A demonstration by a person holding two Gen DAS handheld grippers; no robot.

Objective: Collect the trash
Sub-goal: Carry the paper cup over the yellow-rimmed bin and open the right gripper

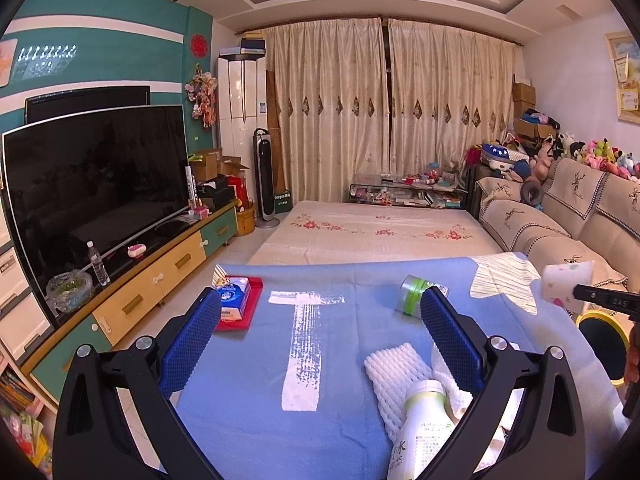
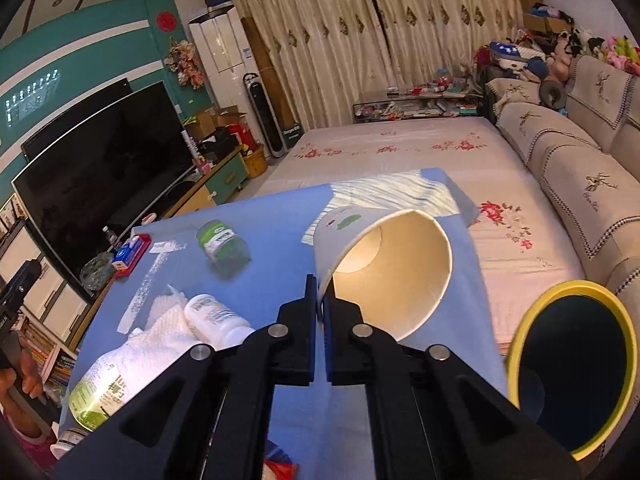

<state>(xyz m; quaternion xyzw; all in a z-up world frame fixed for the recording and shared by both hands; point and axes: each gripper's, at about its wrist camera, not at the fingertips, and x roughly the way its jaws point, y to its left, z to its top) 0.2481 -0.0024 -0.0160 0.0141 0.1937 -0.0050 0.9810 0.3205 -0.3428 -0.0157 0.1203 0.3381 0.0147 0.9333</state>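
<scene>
The right gripper pinches the rim of a paper cup, its fingers nearly closed on the wall. The cup lies tilted above the blue cloth, mouth facing back toward the camera, base pointing away toward the bed, just left of the yellow-rimmed bin. The left gripper hangs wide open over the cloth, holding nothing.

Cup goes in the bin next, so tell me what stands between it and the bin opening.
Nothing visible. The right gripper pinches the paper cup by its rim; the yellow-rimmed bin sits just right of it, mouth open, with only clear air between.
</scene>
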